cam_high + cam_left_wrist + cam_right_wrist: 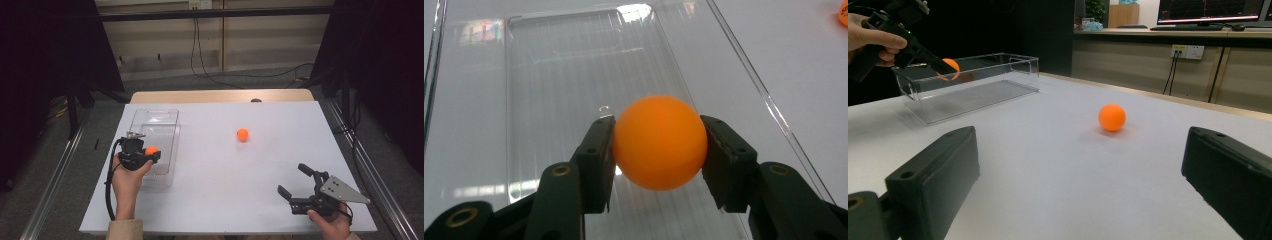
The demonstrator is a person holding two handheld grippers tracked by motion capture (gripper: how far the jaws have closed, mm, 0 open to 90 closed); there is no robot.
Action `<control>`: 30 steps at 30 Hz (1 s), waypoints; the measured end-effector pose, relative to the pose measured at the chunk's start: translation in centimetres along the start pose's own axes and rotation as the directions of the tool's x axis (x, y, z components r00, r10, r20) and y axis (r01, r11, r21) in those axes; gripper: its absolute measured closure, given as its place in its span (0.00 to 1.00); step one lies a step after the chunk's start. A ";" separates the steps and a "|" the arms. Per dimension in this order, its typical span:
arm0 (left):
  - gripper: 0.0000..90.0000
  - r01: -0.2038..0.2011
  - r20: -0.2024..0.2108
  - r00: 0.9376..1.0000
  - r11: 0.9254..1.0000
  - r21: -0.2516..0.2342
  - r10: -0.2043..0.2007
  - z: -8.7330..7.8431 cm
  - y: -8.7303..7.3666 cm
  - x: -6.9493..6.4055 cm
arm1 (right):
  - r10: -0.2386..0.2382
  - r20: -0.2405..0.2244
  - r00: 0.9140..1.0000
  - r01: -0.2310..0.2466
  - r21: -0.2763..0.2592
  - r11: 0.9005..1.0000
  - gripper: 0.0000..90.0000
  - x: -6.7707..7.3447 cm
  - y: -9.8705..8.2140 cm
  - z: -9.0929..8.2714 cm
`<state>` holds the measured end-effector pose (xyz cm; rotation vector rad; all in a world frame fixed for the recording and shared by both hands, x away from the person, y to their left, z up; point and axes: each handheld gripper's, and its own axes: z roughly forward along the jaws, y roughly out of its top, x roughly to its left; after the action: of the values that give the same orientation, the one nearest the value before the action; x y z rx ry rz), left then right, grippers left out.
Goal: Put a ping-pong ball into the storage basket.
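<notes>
My left gripper [148, 153] is shut on an orange ball [659, 142], its two black pads pressing the ball's sides. It holds the ball [151, 149] over the near end of a clear plastic bin [161, 116] at the table's left. The held ball [950, 66] hangs at rim height above that bin [998, 87]. A second orange ball [242, 134] lies loose on the white table, right of the bin and past the middle. My right gripper [295, 180] rests near the front right corner, jaws wide apart, pointing toward that ball [1112, 117].
The white tabletop [225, 170] ends in a wooden strip at the far side. Metal rails run along the floor on both sides. Cables hang against the back wall. A cable trails from the left gripper down past the wrist.
</notes>
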<state>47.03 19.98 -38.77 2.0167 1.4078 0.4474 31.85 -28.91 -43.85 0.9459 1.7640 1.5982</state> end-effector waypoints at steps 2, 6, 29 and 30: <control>0.56 0.003 0.001 1.000 1.000 -0.003 -0.003 0.0 0.0 0.0 | 0.000 -0.003 1.000 0.000 0.001 1.000 0.02 0.0 0.0 0.0; 0.48 0.012 -0.024 1.000 1.000 -0.021 -0.013 0.0 -0.1 0.0 | 0.008 -0.005 1.000 -0.008 -0.001 1.000 0.02 0.0 0.0 0.0; 0.27 -0.019 0.032 0.999 0.998 -0.057 0.021 -1.7 0.9 -1.7 | 0.000 -0.002 1.000 0.000 0.001 1.000 0.02 0.0 0.0 0.0; 0.27 -0.031 0.030 0.999 0.998 -0.053 0.033 -1.8 1.0 -1.9 | 0.000 -0.001 1.000 0.000 0.000 1.000 0.02 0.0 0.0 0.0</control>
<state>45.99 18.54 -36.63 1.9976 1.3337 0.4610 31.86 -28.93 -43.84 0.9449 1.7641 1.5986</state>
